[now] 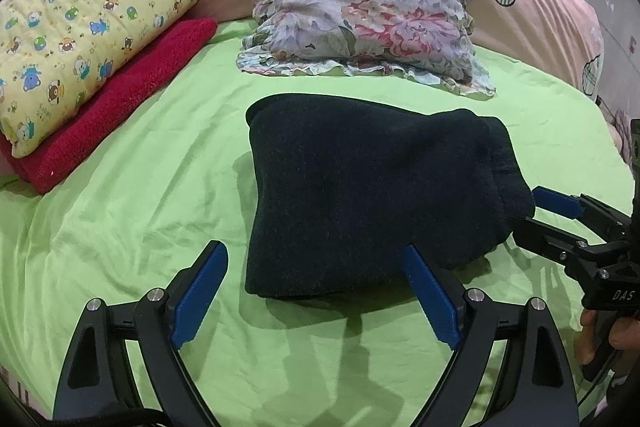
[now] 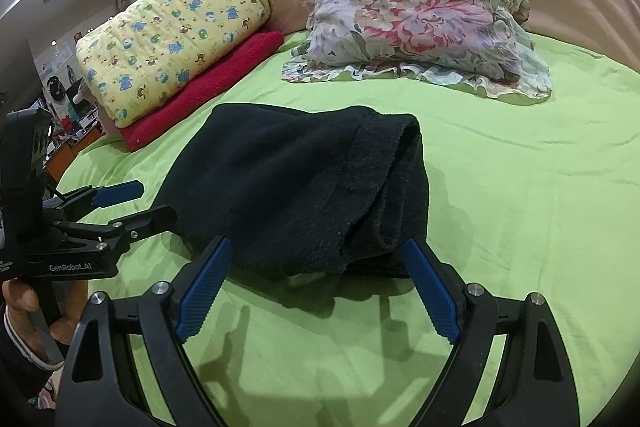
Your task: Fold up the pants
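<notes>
The dark navy pants (image 1: 360,195) lie folded into a thick bundle on the green bed sheet (image 1: 140,227). In the left wrist view my left gripper (image 1: 316,291) is open, its blue pads (image 1: 200,291) just short of the bundle's near edge. My right gripper (image 1: 546,217) reaches in from the right, open, with its tips at the bundle's right end. In the right wrist view the pants (image 2: 300,187) show layered folds at their right end, and my right gripper (image 2: 318,287) stands open at the near edge. The left gripper (image 2: 136,205) is open at the bundle's left side. Neither holds cloth.
A yellow bear-print quilt (image 1: 88,27) rests on a folded red towel (image 1: 120,107) at the left. A floral pillow (image 1: 360,23) leans on a pink duvet (image 1: 540,19) behind the pants. A person's hand (image 2: 24,303) grips the left gripper's handle. Green sheet (image 2: 520,207) spreads to the right.
</notes>
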`<state>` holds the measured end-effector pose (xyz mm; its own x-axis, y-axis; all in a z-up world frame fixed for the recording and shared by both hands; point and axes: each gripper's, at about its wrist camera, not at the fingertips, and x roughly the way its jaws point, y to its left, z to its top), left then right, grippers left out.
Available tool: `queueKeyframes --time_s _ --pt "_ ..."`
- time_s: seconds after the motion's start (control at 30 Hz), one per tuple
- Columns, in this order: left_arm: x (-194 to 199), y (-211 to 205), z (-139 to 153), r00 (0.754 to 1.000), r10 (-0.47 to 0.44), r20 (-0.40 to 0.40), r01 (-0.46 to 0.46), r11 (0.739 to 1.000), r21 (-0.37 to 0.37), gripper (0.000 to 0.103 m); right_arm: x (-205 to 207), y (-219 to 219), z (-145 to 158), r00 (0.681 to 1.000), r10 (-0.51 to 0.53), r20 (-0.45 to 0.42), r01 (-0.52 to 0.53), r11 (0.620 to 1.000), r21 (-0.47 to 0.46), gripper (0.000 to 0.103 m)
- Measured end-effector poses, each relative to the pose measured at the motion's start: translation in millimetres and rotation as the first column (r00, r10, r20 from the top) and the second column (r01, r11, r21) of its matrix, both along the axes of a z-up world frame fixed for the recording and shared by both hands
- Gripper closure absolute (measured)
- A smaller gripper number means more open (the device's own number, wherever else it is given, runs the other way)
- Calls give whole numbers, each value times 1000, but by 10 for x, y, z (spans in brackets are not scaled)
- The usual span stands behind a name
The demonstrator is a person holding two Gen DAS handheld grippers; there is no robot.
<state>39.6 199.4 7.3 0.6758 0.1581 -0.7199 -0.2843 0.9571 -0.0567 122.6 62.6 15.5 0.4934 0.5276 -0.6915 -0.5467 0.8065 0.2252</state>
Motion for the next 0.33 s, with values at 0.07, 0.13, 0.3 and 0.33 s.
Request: queueKeyframes --time_s 0.07,0.13,0.3,0.33 --pt "7 -18 7 1000 -3 -2 3 1000 7 12 -2 -10 9 1000 0 1 0 1000 8 15" --pt "4 -45 11 1000 -7 -5 7 1000 17 12 -12 -19 18 1000 -8 5 8 1000 12 15" --pt "8 -81 -2 1000 -13 -13 13 1000 18 12 -23 -42 30 1000 -17 6 17 1000 21 15" --pt "18 -89 -3 1000 -14 -13 15 1000 14 12 -22 -46 27 1000 -19 4 19 1000 21 15"
